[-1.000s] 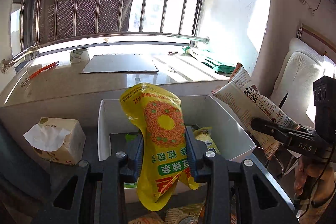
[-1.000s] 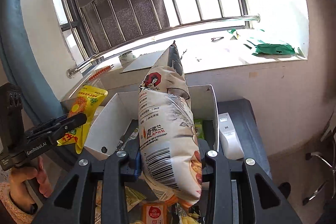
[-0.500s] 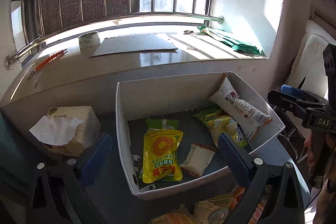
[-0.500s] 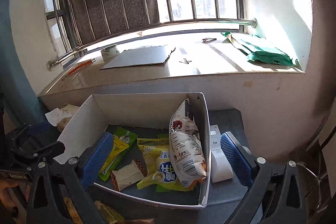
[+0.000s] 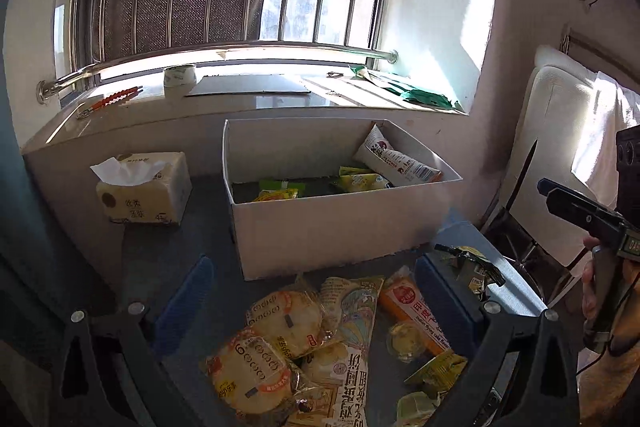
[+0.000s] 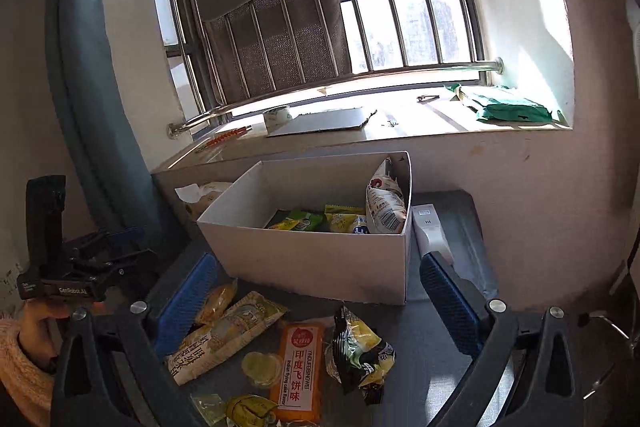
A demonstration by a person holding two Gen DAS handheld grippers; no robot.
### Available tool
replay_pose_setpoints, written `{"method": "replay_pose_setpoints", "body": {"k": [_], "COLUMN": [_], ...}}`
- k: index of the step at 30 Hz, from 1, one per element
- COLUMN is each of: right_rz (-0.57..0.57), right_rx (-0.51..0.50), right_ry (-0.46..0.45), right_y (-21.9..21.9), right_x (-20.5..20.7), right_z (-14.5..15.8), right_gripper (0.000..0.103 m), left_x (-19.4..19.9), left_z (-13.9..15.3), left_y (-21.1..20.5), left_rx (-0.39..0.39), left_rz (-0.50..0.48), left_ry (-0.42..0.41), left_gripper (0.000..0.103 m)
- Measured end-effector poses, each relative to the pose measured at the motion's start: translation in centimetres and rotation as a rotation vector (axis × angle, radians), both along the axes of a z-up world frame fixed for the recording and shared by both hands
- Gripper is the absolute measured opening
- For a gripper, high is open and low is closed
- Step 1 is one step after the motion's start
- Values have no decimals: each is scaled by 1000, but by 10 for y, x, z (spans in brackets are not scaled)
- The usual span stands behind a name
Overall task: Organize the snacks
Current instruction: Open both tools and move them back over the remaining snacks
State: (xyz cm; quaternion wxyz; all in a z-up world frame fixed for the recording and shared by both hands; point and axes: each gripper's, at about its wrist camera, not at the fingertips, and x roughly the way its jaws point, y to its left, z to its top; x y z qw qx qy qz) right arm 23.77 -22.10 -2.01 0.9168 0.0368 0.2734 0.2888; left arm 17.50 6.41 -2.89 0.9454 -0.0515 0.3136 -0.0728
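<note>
- Both grippers have let go: the left gripper (image 5: 310, 301) and right gripper (image 6: 316, 301) have just been opening, jaws now wide apart with nothing between them, pulled back from the white box (image 5: 336, 227).
- Below each lies a heap of loose snacks (image 5: 320, 339), cut off by the lower edge.
- Inside the box, the white chip bag (image 5: 394, 159) leans on the right wall; the yellow packet (image 5: 276, 194) is mostly hidden by the front wall.
- Left of the box stands a tissue pack (image 5: 144, 187).

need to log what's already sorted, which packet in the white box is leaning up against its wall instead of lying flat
The white chip bag with the red logo: it leans against the right wall of the white box, while the green and yellow packets lie flat on its floor.
</note>
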Motion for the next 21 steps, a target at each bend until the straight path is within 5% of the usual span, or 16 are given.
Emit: {"method": "replay_pose_setpoints", "body": {"k": [5,13,19,21], "right_rz": [-9,-10,-90,-92], "right_rx": [34,-47,37,35], "right_ry": [69,158,202,165], "right_y": [-19,-37,-55,-54], "right_x": [-43,-93,-72,-65], "right_z": [-42,-104,-104,-97], "right_gripper": [103,103,103,103], "left_x": [-53,-110,-120,-122], "left_z": [-33,-83,-99,-102], "left_y": [-15,-24,-21,-15], "left_rx": [-47,-84,24,-19], "left_rz": [41,104,115,109], "left_ry": [3,32,-24,-20], "left_gripper": [103,103,103,103]}}
